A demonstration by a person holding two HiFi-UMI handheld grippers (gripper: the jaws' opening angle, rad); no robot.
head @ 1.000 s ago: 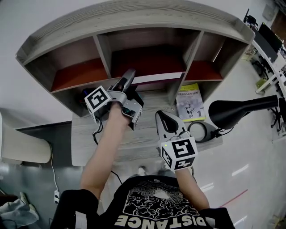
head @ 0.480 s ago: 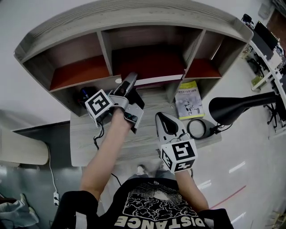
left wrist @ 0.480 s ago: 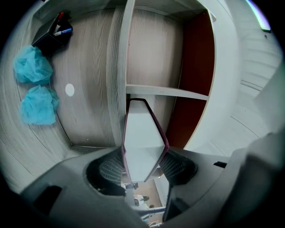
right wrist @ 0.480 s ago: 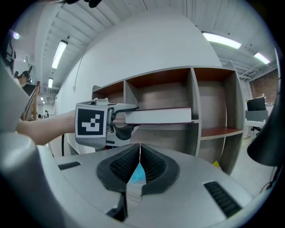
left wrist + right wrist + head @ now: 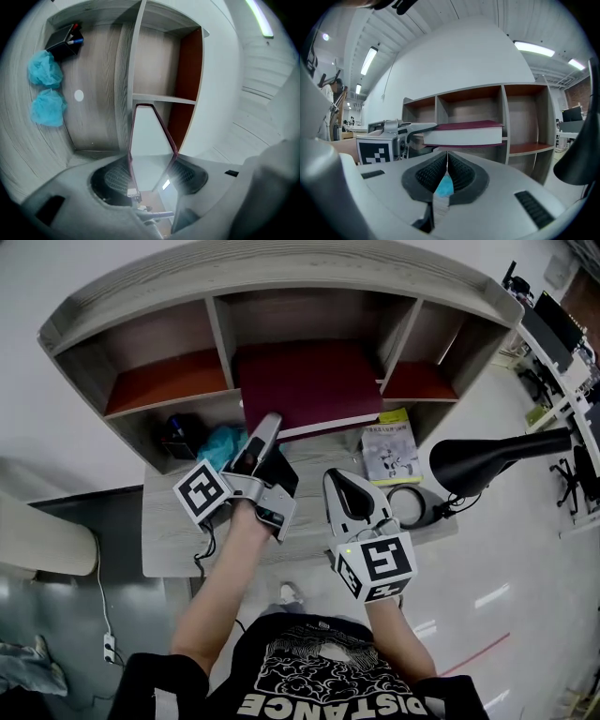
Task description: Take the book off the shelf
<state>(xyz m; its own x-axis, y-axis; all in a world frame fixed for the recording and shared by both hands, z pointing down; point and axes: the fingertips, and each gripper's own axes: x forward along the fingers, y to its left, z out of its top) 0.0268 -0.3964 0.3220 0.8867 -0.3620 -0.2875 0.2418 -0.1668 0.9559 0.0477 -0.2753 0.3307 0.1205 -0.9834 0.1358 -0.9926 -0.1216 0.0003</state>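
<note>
**Right gripper** (image 5: 339,482), nearest the person: jaws together and holding nothing, hovering over the near part of the surface (image 5: 178,531), well apart from the book. A speck of blue shows through the slit at the base of its jaws.

**Left gripper** (image 5: 267,427), farther in: clamped on the near left corner of the maroon book (image 5: 309,385), one pad on each cover, the white page block between them. A second ago these jaws stood wide at the shelf's front edge. Since then they have closed on the book, and the hand has come back toward the person. The book, of which only the pale fore-edge showed then, now lies flat and juts well out of the middle compartment (image 5: 309,320), its whole top cover exposed. Its far end appears still to rest on the shelf board. The removal is therefore judged well begun but not finished.

**Surface:** pale wood grain. It carries a yellow-green booklet (image 5: 390,448) to the right, just beside the black lamp (image 5: 487,457) and its coiled cable (image 5: 410,507). Under the shelf's left bay are crumpled blue cloth (image 5: 221,444) and a black holder (image 5: 178,435).

**Shelf** (image 5: 141,296): three bays with red-brown boards, the left and right ones empty.

**Room:** white wall behind, glossy grey floor (image 5: 506,596), and further desks with monitors (image 5: 562,324) far right.
</note>
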